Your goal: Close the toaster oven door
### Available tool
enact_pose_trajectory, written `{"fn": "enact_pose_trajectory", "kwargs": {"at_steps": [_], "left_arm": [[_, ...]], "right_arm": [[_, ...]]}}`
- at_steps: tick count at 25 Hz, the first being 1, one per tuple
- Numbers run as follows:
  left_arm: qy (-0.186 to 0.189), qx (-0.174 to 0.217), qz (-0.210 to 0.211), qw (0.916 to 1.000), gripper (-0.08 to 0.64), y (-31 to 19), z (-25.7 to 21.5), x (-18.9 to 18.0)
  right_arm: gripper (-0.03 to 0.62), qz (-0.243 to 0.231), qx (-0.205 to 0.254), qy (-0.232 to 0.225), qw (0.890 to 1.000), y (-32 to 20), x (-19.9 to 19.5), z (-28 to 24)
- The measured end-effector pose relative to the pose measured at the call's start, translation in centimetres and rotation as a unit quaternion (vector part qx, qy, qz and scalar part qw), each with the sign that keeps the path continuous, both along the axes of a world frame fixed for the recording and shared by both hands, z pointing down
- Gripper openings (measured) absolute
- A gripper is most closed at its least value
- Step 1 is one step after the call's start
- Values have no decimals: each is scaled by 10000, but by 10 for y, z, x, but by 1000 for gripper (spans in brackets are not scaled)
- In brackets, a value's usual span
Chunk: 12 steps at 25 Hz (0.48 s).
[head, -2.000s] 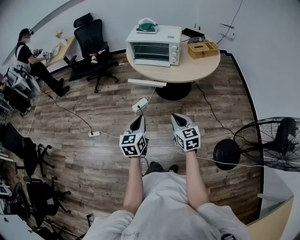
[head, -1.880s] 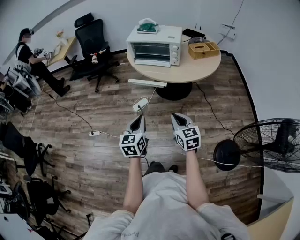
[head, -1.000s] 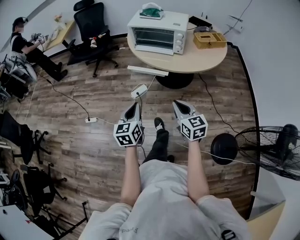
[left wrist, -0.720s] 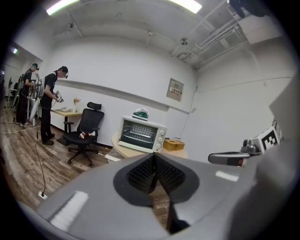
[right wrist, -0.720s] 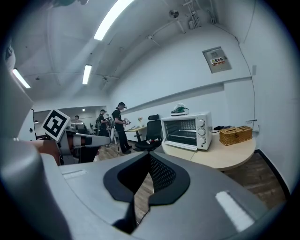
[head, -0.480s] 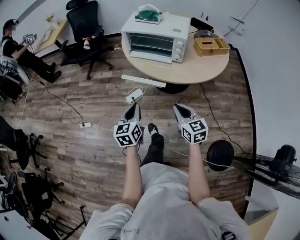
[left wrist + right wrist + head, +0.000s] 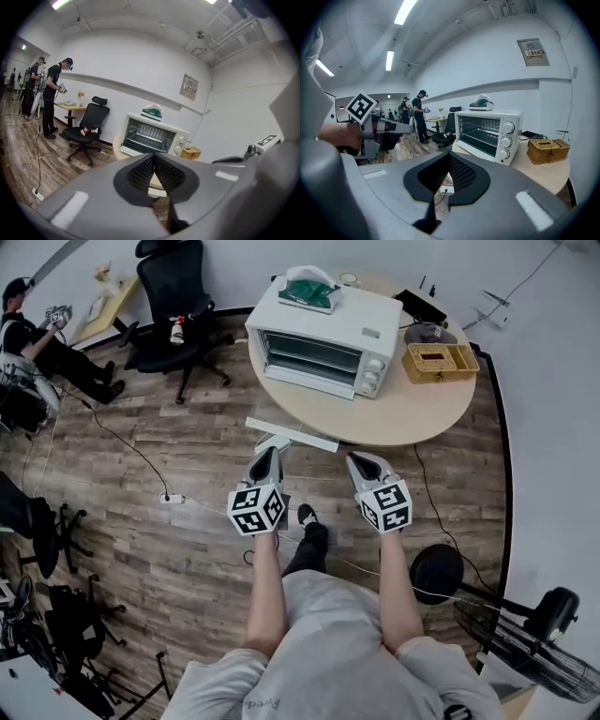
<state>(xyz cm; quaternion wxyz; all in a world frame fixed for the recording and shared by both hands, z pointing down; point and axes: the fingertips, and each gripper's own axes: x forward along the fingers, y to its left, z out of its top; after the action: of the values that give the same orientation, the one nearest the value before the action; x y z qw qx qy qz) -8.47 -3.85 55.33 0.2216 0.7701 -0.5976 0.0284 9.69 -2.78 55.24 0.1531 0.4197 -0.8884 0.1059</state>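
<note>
Left gripper (image 7: 268, 455): jaws pressed together, nothing between them; held well short of the toaster oven (image 7: 323, 345), tips aimed toward it. Right gripper (image 7: 355, 460): jaws closed, empty; level with the left, same aim, equally far from the oven. 2 marker cubes, left (image 7: 256, 510) and right (image 7: 385, 506), at the rear ends. 2 bare forearms, left (image 7: 267, 592) and right (image 7: 395, 592), extended forward, roughly parallel, apart.

An office-like lab: wood floor (image 7: 150, 549), black office chairs (image 7: 173, 282), trailing cables (image 7: 131, 451), desks, ceiling strip lights (image 7: 405, 10).
</note>
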Motion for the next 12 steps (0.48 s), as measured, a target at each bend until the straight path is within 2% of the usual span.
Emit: {"fn": "enact_pose_trajectory", "kwargs": {"at_steps": [12], "left_arm": [[-145, -409, -9, 9991, 58, -86, 33, -19]], "right_arm": [[0, -556, -164, 680, 9960, -101, -15, 41]]}}
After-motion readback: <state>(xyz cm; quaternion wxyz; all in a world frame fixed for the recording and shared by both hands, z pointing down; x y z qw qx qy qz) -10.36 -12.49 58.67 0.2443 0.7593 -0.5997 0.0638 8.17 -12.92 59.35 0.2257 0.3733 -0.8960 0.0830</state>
